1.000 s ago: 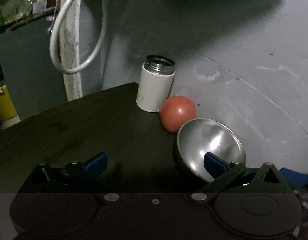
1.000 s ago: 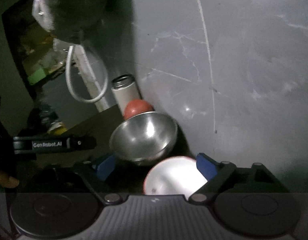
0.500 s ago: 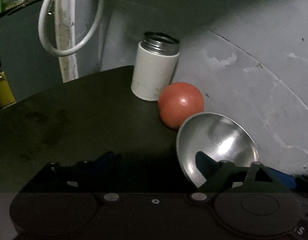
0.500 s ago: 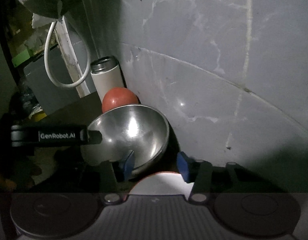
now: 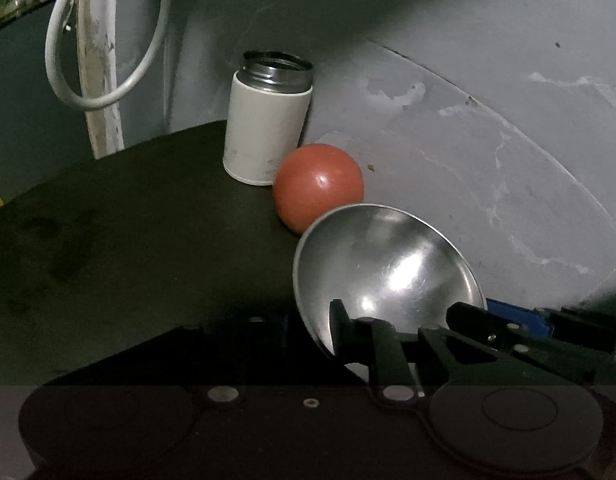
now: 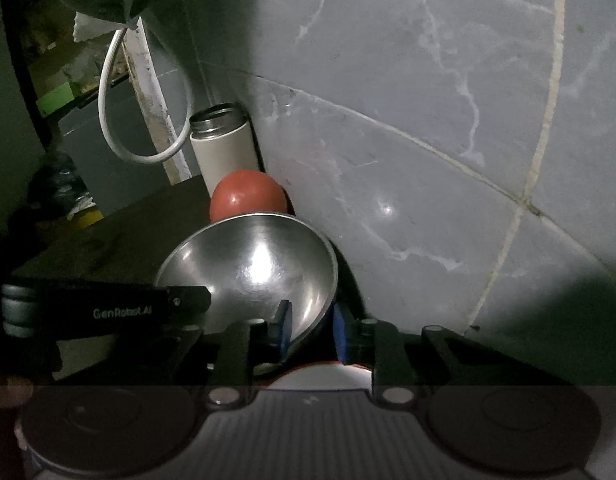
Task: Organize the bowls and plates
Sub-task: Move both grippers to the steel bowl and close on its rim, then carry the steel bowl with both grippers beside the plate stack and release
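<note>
A shiny steel bowl rests tilted on the dark table, close to the wall. My left gripper is closing on its near-left rim, one finger inside the bowl and one outside in shadow. At the near-right rim my right gripper is closing too, and its blue pads clasp the bowl's wall. A white dish with a red rim lies just under the right gripper, mostly hidden.
A red ball-shaped fruit touches the bowl's far side. Behind it stands an open white flask. A grey tiled wall borders the table on the right. A white cable loop hangs at the back left.
Both grippers came forward and down to the steel bowl. Their jaws narrowed from wide apart to a tight hold over the bowl's rim.
</note>
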`<state>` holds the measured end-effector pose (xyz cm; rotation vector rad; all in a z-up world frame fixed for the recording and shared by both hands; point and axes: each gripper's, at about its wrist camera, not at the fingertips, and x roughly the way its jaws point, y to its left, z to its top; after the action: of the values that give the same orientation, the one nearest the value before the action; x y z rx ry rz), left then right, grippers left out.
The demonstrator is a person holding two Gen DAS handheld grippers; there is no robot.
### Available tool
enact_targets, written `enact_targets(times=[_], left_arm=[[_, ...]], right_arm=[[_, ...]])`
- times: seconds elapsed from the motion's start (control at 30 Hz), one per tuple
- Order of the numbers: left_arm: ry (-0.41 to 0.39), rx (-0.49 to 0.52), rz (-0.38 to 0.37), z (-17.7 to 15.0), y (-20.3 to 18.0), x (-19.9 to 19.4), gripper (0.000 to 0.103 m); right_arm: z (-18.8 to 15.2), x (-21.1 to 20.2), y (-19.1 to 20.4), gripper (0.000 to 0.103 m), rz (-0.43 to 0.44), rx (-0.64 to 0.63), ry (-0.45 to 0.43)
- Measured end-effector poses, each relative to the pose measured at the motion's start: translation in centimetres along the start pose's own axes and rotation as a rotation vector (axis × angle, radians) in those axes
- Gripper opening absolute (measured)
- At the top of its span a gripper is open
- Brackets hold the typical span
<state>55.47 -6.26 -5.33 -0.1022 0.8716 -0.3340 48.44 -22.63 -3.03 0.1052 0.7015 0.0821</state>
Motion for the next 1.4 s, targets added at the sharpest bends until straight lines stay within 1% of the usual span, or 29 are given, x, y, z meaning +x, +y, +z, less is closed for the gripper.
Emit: enact_targets(times=[0.1, 0.17, 0.33, 0.47, 0.57, 0.7, 0.8, 0.93, 1.0, 1.1, 1.27, 1.4], left_arm=[[-0.021, -0.01, 0.002, -0.4, 0.3, -1.3, 0.021], [-0.043, -0.007, 0.007, -0.5, 0.4, -2.6, 0.021], [-0.098, -0.005, 0.018, -1.2, -0.1, -7.3, 0.021], [-0.114, -0.034, 0.018, -3.3, -1.2, -10.9, 0.021], [-0.108, -0.028, 0.014, -5.6, -2.7, -13.0, 0.021], [-0.077, -0.019, -0.003, -9.2, -5.1, -15.3, 0.021], [-0.04, -0.024, -0.031, -12.1, -6.8, -16.7, 0.021], [0.012, -0.056, -0.08, -15.2, -8.1, -17.9, 0.022], [0.039, -0.067, -0.09, -16.5, -8.6, -18.2, 0.021], [0.076, -0.052, -0.08, -18.1, -9.1, -18.4, 0.021], [0.147, -0.071, -0.074, -19.9, -8.7, -18.5, 0.021], [0.197, -0.076, -0.076, -21.2, -8.7, -18.5, 0.021]], right_arm=[[-0.2, -0.4, -0.1, 0.022, 0.027, 0.006, -0.001], [-0.2, -1.2, 0.2, 0.022, 0.044, 0.003, -0.019], [-0.1, -4.5, 1.1, 0.022, 0.104, 0.0, -0.067], [-1.0, -8.2, 1.5, 0.022, 0.153, -0.012, -0.099], [-2.5, -10.8, 1.1, 0.023, 0.183, -0.017, -0.1], [-5.8, -14.1, -0.4, 0.023, 0.203, -0.008, -0.063], [-8.3, -16.8, -1.6, 0.023, 0.203, -0.004, -0.034], [-11.6, -19.9, -3.1, 0.023, 0.199, 0.011, 0.013], [-13.0, -21.2, -3.7, 0.023, 0.199, -0.001, 0.042], [-14.9, -22.6, -4.4, 0.024, 0.211, 0.012, 0.087], [-17.3, -23.8, -4.4, 0.024, 0.238, 0.005, 0.157], [-18.2, -24.1, -4.4, 0.024, 0.249, -0.003, 0.205]])
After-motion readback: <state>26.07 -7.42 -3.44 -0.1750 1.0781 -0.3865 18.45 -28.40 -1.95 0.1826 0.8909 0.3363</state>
